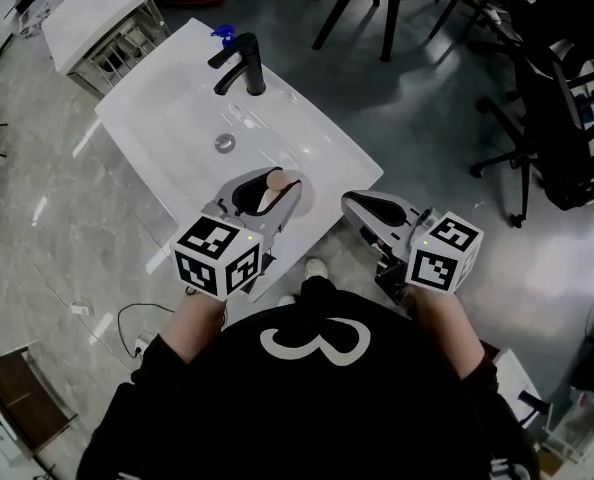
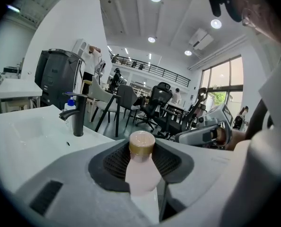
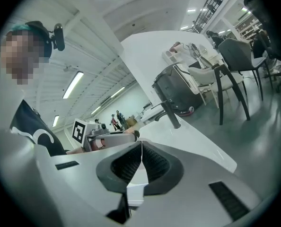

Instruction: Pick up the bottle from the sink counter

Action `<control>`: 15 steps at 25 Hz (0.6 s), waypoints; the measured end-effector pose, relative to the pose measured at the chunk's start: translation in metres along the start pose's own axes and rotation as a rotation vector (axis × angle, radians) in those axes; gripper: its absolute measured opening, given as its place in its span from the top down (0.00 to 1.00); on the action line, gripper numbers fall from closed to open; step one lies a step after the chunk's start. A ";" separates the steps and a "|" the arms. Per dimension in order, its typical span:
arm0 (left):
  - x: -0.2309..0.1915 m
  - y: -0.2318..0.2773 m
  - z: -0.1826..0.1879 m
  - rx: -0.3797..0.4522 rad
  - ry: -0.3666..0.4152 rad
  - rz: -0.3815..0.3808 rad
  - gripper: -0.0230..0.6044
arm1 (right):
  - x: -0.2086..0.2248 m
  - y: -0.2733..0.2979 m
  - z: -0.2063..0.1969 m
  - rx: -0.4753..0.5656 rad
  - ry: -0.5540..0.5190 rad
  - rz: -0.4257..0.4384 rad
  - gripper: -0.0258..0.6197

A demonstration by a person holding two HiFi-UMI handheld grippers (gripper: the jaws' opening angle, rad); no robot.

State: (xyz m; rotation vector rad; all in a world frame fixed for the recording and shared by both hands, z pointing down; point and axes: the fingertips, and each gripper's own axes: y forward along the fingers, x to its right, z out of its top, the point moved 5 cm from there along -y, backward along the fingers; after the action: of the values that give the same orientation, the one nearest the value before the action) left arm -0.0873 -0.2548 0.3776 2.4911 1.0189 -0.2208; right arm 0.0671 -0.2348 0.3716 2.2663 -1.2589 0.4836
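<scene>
A white sink counter (image 1: 312, 133) is seen from above, with a black faucet (image 1: 242, 63) standing at its far side. A round drain (image 1: 225, 143) is set in the basin just in front of the faucet, and a small blue pump bottle (image 1: 222, 34) is placed just behind it. The bottle (image 1: 274, 181), pale-bodied with a tan cap, is found well in front of the faucet, beyond the drain, over the near edge of the counter. It is held by the left gripper (image 1: 267, 190), whose jaws are spread wide and pressed against the bottle's body from both sides, so that the cap is left showing above the dark ribbed pads (image 2: 111, 161). Whether the bottle's base is resting on the counter cannot be told. The right gripper (image 1: 355, 201) is held farther from the faucet than the left one, off the counter's near right edge and over the grey floor (image 1: 447, 88). Its jaws are closed together, pad against pad, and nothing is caught between them. Dark office chairs (image 1: 537, 118) are seen well to the right of the faucet, apart from the counter.
</scene>
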 end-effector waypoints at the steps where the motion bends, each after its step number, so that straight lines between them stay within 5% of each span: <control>1: 0.003 -0.006 -0.001 0.004 -0.006 0.001 0.73 | -0.006 -0.001 -0.003 -0.003 -0.003 0.003 0.94; 15: 0.033 -0.081 -0.013 0.051 -0.019 -0.011 0.72 | -0.075 -0.002 -0.035 -0.007 -0.046 0.030 0.94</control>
State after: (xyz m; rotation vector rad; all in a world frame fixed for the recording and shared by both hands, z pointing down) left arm -0.1198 -0.1767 0.3522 2.5247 1.0315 -0.2769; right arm 0.0288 -0.1624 0.3601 2.2674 -1.3172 0.4388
